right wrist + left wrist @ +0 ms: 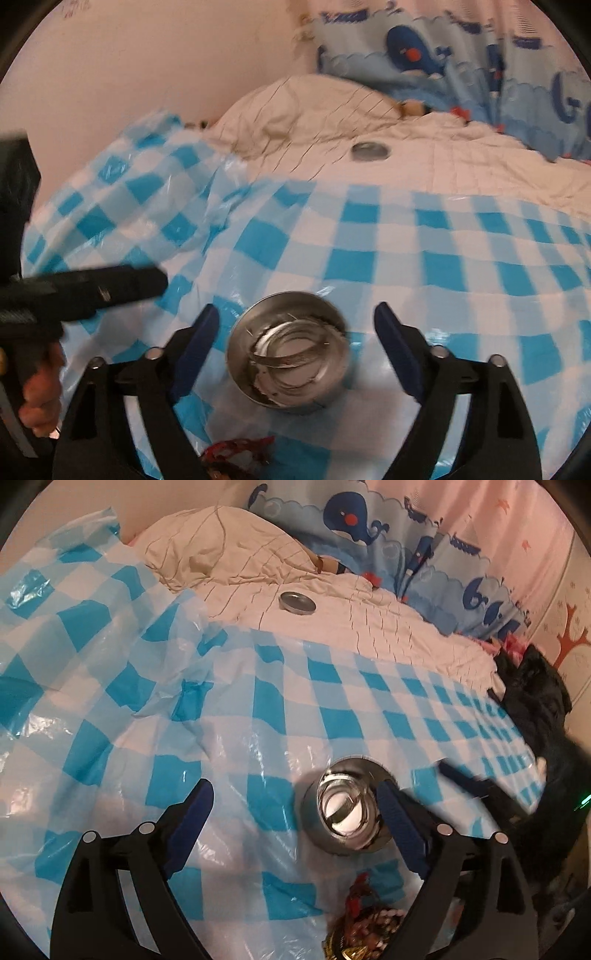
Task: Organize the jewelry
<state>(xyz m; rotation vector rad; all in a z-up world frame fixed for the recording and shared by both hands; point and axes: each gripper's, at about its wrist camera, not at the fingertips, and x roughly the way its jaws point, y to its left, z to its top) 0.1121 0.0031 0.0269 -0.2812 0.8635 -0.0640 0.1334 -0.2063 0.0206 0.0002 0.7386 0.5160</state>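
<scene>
A round metal tin stands open on the blue-and-white checked plastic sheet, with silver bangles lying inside it. My left gripper is open; the tin sits just inside its right finger, and its left finger is well clear. In the right wrist view the same tin and bangles lie low between the wide-open fingers of my right gripper, and neither pad touches it. A heap of red and beaded jewelry lies on the sheet close below the tin.
The tin's lid rests on the cream quilt farther back. A pillow and whale-print bedding line the wall. A dark garment lies at the right edge. The left gripper and a hand show at the right view's left.
</scene>
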